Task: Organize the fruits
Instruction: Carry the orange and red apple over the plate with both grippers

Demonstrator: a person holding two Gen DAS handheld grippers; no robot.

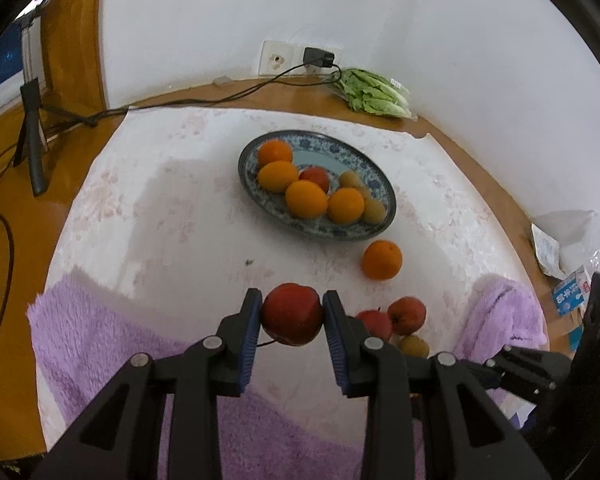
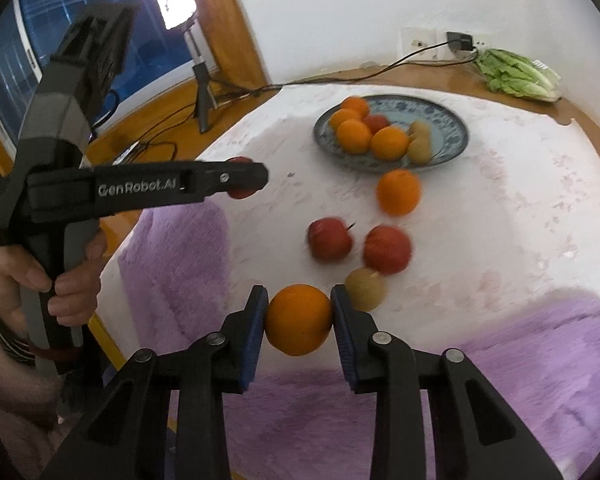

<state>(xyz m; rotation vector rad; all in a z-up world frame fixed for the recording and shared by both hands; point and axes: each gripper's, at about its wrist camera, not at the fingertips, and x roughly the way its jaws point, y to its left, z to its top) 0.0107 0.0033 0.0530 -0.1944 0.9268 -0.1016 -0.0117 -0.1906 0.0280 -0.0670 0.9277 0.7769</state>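
In the left wrist view my left gripper (image 1: 292, 307) is shut on a red apple (image 1: 292, 316), held above the white cloth. In the right wrist view my right gripper (image 2: 299, 305) is shut on an orange (image 2: 299, 320), both pads pressing its sides. The blue patterned plate (image 1: 324, 235) (image 2: 448, 128) holds several oranges, one red apple and two yellow-brown fruits. Loose on the cloth lie an orange (image 2: 398, 192), two red apples (image 2: 330, 239) (image 2: 386, 249) and a yellow-brown fruit (image 2: 366, 289). A hand holds the left gripper (image 2: 254, 178) at the left of that view.
Purple towels (image 1: 100, 344) (image 2: 540, 360) lie at the near left and right of the cloth. Lettuce (image 1: 374, 92) rests by the wall, beside a plugged charger (image 1: 318, 57) and its cable. A small tripod (image 1: 32, 136) stands left; packets (image 1: 568, 276) sit at the right edge.
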